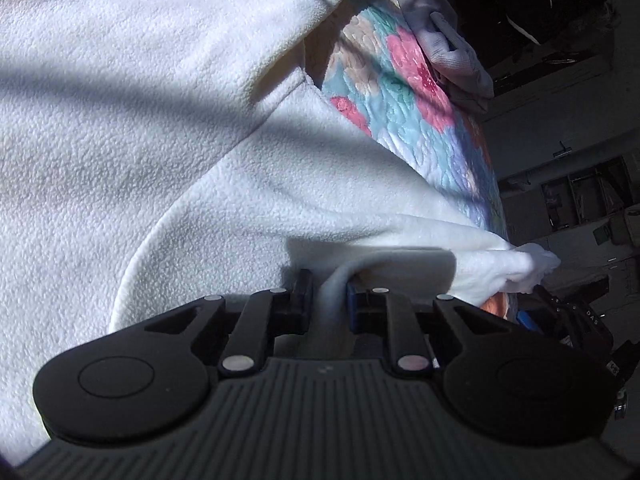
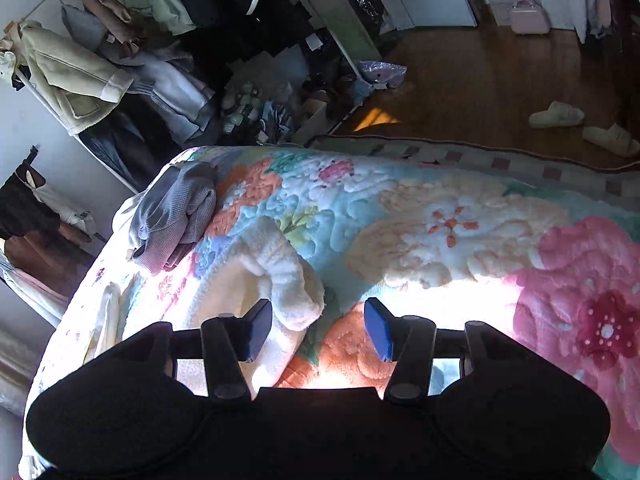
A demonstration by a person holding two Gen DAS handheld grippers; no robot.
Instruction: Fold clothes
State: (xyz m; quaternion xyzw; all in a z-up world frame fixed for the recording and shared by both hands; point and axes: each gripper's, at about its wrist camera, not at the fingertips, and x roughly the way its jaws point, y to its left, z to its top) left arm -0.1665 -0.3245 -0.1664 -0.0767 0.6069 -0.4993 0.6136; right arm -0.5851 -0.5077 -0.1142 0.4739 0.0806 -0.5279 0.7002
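Note:
A white fleece garment fills most of the left wrist view, spread over the floral quilt. My left gripper is shut on a fold of this fleece, which runs between its pads. In the right wrist view the garment's white fleece sleeve end lies on the floral quilt. My right gripper stands open just above it, its blue pads apart; the fleece lies next to the left pad, not pressed.
A grey knitted garment lies crumpled at the quilt's far left, also seen as grey cloth. Beyond the bed edge are a rack of hanging clothes, a cluttered floor pile, wooden floor and two slippers.

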